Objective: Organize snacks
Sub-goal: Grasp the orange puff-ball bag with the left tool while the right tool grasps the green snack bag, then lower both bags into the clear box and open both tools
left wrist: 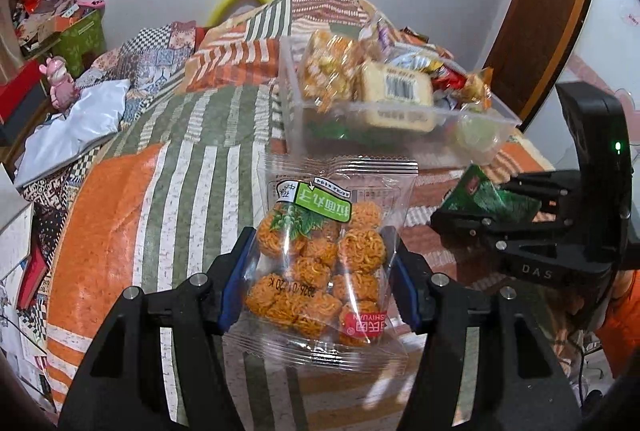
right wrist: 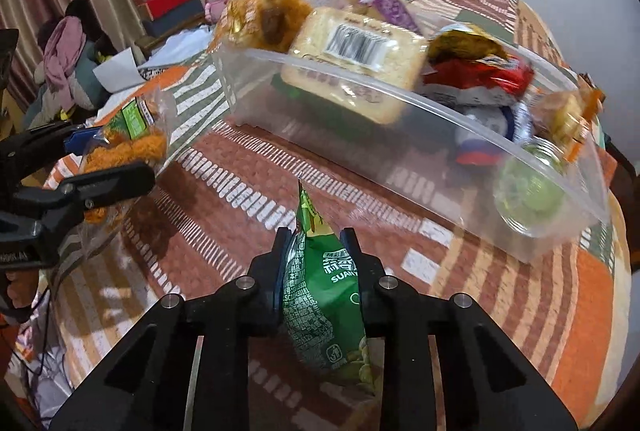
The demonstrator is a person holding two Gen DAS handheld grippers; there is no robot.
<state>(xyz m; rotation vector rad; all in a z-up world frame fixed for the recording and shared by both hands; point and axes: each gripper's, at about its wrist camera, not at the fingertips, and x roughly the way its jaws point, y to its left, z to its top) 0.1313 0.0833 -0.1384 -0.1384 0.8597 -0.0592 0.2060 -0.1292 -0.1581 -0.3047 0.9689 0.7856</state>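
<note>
L wrist view: left gripper [left wrist: 318,263] clamped on a clear bag of orange noodle balls [left wrist: 320,271], blue pads pressing both sides, bag upright w/ green label at the top. Bag is lifted off the striped quilt [left wrist: 168,183]. Clear plastic bin [left wrist: 472,119] sits on the quilt at 1 o'clock from the bag, near but apart, stuffed w/ mixed snacks; a barcoded pale cake pack [left wrist: 396,91] leans against its near wall. Right gripper [left wrist: 476,215] at 3 o'clock, fingers together on a green packet [left wrist: 492,199].

R wrist view: right gripper [right wrist: 316,251] pinched tight on the green packet [right wrist: 324,295], packet edge-on betw the fingers, tip sticking up past them. No earlier frame, so nothing on jaw motion. Bin [right wrist: 420,159] at 1 o'clock, tilted in the fisheye, motion-blurred; cake pack [right wrist: 356,63] and a red wrapper [right wrist: 476,75] inside, green jelly cup [right wrist: 528,191] at the R end. Left gripper [right wrist: 100,179] at 9 o'clock w/ the noodle bag [right wrist: 132,139] in it, well apart from the bin.
</note>
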